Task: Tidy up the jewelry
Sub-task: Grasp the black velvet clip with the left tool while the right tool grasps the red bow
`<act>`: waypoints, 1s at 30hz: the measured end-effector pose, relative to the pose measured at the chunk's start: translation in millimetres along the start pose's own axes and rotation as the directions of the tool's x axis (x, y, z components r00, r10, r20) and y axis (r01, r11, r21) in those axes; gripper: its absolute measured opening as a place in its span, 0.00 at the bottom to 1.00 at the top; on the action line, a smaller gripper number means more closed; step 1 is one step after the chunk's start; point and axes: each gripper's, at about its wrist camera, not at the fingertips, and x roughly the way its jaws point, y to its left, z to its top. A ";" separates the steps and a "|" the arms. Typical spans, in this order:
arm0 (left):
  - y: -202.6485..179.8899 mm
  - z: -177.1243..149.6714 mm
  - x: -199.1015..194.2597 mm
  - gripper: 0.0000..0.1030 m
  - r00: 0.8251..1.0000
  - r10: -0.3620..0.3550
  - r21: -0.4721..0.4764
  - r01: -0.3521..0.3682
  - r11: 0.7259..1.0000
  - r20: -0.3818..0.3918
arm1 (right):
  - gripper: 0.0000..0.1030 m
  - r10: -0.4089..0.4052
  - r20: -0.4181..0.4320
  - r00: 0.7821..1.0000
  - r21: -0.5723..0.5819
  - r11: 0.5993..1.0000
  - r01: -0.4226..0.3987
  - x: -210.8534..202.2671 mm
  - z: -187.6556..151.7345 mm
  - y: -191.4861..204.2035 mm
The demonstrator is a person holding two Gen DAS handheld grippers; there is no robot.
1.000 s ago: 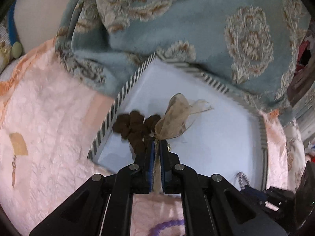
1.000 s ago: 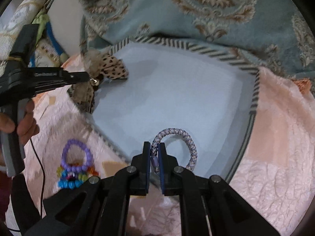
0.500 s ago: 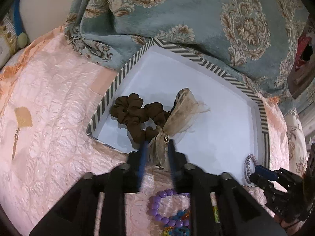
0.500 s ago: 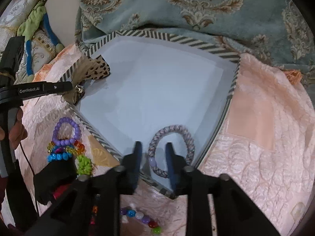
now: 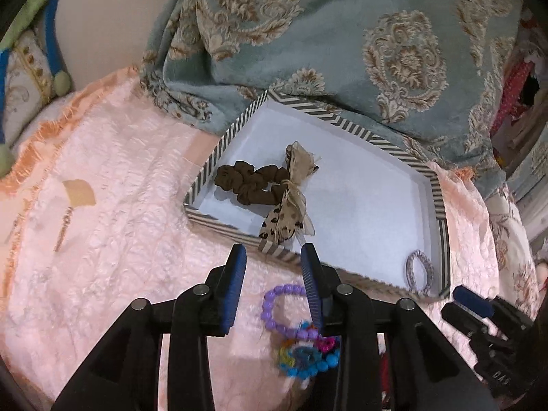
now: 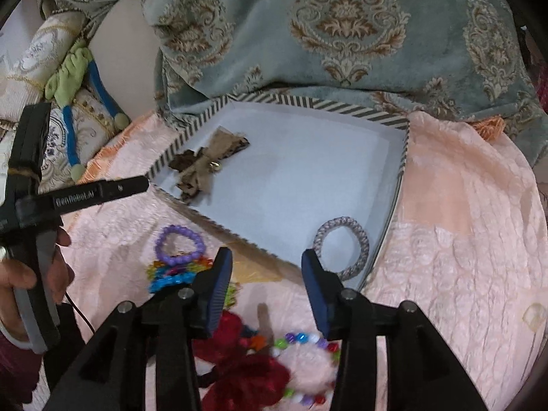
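Note:
A striped-rim tray (image 5: 224, 135) (image 6: 404, 157) with a pale blue floor lies on the pink bedspread. In it lie a brown scrunchie (image 5: 251, 181), a leopard-print bow (image 5: 287, 212) (image 6: 205, 161) and a grey braided band (image 5: 419, 270) (image 6: 342, 248). My left gripper (image 5: 275, 258) is open and empty, just in front of the tray's near rim. My right gripper (image 6: 267, 263) is open and empty, just short of the braided band. A purple bead bracelet (image 5: 281, 308) (image 6: 179, 245) and coloured bead bracelets (image 5: 308, 354) (image 6: 174, 274) lie outside the tray.
A teal patterned blanket (image 5: 342, 44) (image 6: 342, 34) is heaped behind the tray. A red scrunchie (image 6: 246, 373) and a multicoloured bead bracelet (image 6: 308, 339) lie under my right gripper. A small earring card (image 5: 78, 191) lies on the bedspread at left. Pillows (image 6: 51, 78) are at far left.
Both grippers opened and pulled back from the tray. The left let go of the leopard bow and the right let go of the braided band; both now lie in the tray.

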 end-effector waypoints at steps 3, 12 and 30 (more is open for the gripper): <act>-2.7 -8.2 -12.6 0.16 1.000 0.008 0.015 -0.009 1.000 0.017 | 0.44 0.007 0.009 1.000 0.007 1.000 -0.007 -11.5 -6.2 7.5; -12.0 -35.2 -49.0 0.16 0.997 0.045 0.057 -0.048 0.997 0.061 | 0.49 0.015 0.031 0.999 0.027 1.000 -0.016 -40.9 -26.4 23.2; -14.2 -69.0 -78.9 0.16 0.998 0.013 0.056 -0.016 0.998 0.055 | 0.50 -0.001 0.046 0.999 0.015 1.000 0.000 -73.8 -50.6 31.9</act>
